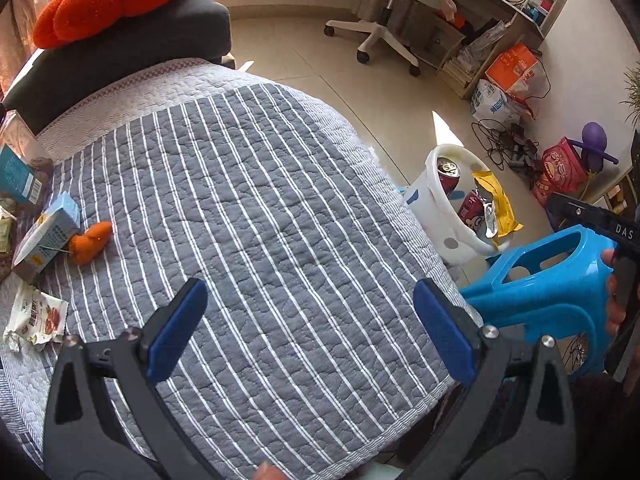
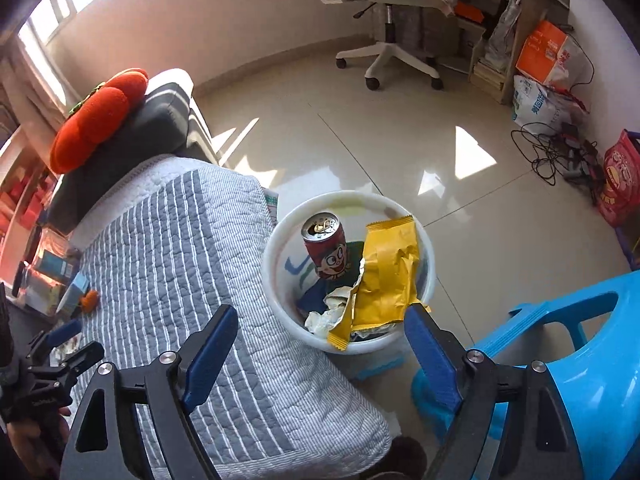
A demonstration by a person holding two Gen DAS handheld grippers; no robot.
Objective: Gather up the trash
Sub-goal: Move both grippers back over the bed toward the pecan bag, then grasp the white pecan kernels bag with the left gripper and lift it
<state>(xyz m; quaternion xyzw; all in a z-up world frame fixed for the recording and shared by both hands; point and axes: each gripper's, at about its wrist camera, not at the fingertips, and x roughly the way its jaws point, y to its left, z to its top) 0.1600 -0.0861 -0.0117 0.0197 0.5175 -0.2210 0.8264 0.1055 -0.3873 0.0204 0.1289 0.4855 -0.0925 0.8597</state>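
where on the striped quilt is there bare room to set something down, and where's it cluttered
The striped quilt is bare across its middle, from the dark cushion to the near hem. It is crowded along its left edge: small carton, orange plush toy, crumpled wrapper.

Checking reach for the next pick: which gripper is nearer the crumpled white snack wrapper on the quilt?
Left. The left gripper hangs open over the quilt with the white snack wrapper just beside it. The right gripper, also open, is over the bin beyond the quilt's other edge.
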